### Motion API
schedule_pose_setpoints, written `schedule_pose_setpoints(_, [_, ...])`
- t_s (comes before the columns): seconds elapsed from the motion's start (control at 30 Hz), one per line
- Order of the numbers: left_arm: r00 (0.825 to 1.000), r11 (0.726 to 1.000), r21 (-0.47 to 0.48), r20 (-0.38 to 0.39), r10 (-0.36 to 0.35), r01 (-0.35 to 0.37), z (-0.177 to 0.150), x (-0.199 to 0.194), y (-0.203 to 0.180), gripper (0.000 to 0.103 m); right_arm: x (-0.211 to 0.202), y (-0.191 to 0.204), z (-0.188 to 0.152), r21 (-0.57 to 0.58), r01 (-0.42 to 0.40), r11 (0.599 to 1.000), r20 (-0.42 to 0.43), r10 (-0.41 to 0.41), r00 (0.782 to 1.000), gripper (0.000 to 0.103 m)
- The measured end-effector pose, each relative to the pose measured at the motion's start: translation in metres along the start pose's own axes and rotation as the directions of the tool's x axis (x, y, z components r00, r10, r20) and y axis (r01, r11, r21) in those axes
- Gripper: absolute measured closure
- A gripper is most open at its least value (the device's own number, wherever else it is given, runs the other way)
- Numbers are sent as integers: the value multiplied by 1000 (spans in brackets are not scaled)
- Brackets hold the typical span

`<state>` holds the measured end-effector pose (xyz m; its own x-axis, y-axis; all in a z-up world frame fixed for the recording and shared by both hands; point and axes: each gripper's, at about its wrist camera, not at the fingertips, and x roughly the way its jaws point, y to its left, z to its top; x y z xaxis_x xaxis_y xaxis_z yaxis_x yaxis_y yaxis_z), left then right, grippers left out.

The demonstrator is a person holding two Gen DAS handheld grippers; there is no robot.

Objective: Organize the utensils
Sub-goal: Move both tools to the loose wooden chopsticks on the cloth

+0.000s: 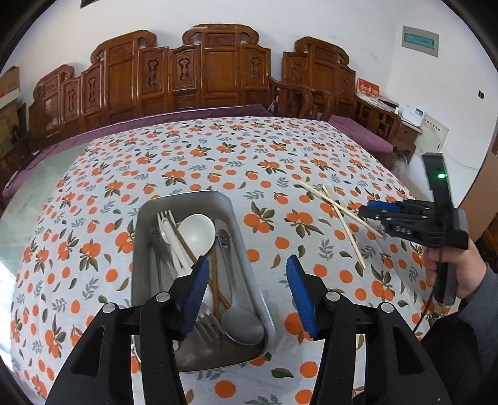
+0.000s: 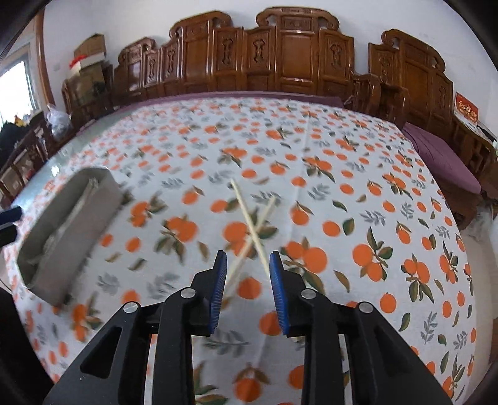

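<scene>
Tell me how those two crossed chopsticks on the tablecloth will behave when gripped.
The chopsticks look thin and stiff, probably light. Crossed, one may pivot or slip away when the right gripper closes. Lying flat on the tablecloth, they leave little to grip.

- You had a tablecloth (image 1: 218, 149) with oranges and leaves printed on white covering the table.
- Behind the table you had a carved wooden bench (image 1: 214, 74) with a purple cushion (image 2: 442, 155) on its seat.
- A white wall (image 1: 280, 18) stood behind the bench.
- You had cardboard boxes (image 2: 90, 53) stacked at the far left corner.
- A red calendar (image 1: 368, 90) stood on a side cabinet at the right.
- You had a grey panel (image 1: 420, 40) set in the wall, upper right.
</scene>
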<state>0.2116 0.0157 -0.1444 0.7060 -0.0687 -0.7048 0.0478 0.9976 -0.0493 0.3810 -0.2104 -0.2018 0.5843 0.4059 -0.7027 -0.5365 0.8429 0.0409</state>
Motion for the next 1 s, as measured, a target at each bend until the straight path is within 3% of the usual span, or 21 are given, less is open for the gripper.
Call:
schedule_pose_setpoints(0.37, [1000,999,51,-22,3,-1,3,4,-28,54,26,-11,-9,17,-24,1000,-81,25,996,72])
schedule_pose_setpoints(0.5, [1000,997,72,-27,6,-4,6,4,-39,54,26,-9,-11,-13,4,1000,-80,-5,997,86])
schedule_pose_setpoints(0.53, [1000,997,79,-29,6,-3,7,4,-42,54,25,-9,-11,-20,6,1000,-81,-8,997,94])
schedule_pose_setpoints(0.63, [999,995,103,-31,9,-6,10,3,-51,54,23,-9,-12,-31,1,1000,-85,-4,996,97])
schedule_pose_setpoints(0.8, [999,994,112,-39,-6,10,18,9,-65,54,5,-19,-9,27,-46,999,-21,46,999,97])
schedule_pose_setpoints(1.0, [997,990,139,-70,-27,37,26,29,-86,54,-9,-42,-7,111,-50,993,33,46,998,97])
